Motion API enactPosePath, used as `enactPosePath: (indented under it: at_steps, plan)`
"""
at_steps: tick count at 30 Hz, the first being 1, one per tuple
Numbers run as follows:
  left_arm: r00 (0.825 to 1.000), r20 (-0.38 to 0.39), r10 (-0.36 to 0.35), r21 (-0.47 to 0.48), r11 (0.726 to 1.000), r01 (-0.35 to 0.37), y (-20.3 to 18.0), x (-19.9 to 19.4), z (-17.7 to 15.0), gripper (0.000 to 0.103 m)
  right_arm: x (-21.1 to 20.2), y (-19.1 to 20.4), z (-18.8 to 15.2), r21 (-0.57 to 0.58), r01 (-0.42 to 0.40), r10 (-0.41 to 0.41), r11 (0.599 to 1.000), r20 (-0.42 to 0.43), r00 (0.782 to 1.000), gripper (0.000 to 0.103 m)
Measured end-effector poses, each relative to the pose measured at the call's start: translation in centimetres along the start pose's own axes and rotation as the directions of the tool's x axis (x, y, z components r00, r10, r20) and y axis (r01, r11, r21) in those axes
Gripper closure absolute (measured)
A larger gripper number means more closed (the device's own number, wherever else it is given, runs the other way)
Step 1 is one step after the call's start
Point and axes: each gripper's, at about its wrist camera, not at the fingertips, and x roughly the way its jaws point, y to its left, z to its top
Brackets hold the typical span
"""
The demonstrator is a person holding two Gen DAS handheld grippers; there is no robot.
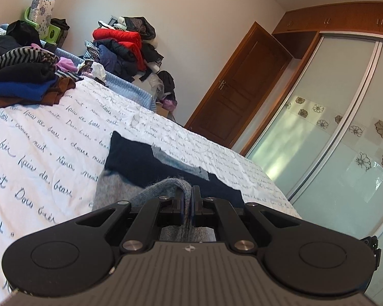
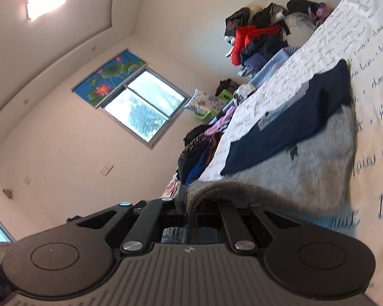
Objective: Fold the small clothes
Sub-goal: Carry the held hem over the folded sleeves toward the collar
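A small grey and navy knit garment (image 1: 140, 160) lies on the white bedsheet (image 1: 51, 140) printed with script. My left gripper (image 1: 189, 196) is shut on a grey-blue edge of it, and the fabric loops up over the closed jaws. In the right wrist view the same garment (image 2: 293, 132) stretches across the sheet (image 2: 375, 81), with the picture rolled sideways. My right gripper (image 2: 189, 201) is shut on another grey edge, which is lifted off the bed and drapes to the right.
A heap of folded and loose clothes (image 1: 23, 71) sits at the far left of the bed. More clothes, red and navy, are piled (image 1: 125, 48) beyond the bed by the wall. A wooden door (image 1: 242, 84) and a sliding wardrobe (image 1: 332, 140) stand right. A window (image 2: 143, 102) faces the right view.
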Motion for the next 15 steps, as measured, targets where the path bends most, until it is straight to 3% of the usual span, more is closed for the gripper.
enactPosePath:
  at_steps: [15]
  plan:
    - [0.997, 0.015, 0.080, 0.005, 0.997, -0.081, 0.7, 8.2, 6.7, 0.098, 4.5, -5.3, 7.4, 0.048, 0.081, -0.087, 0.996, 0.124, 0.989, 0.097]
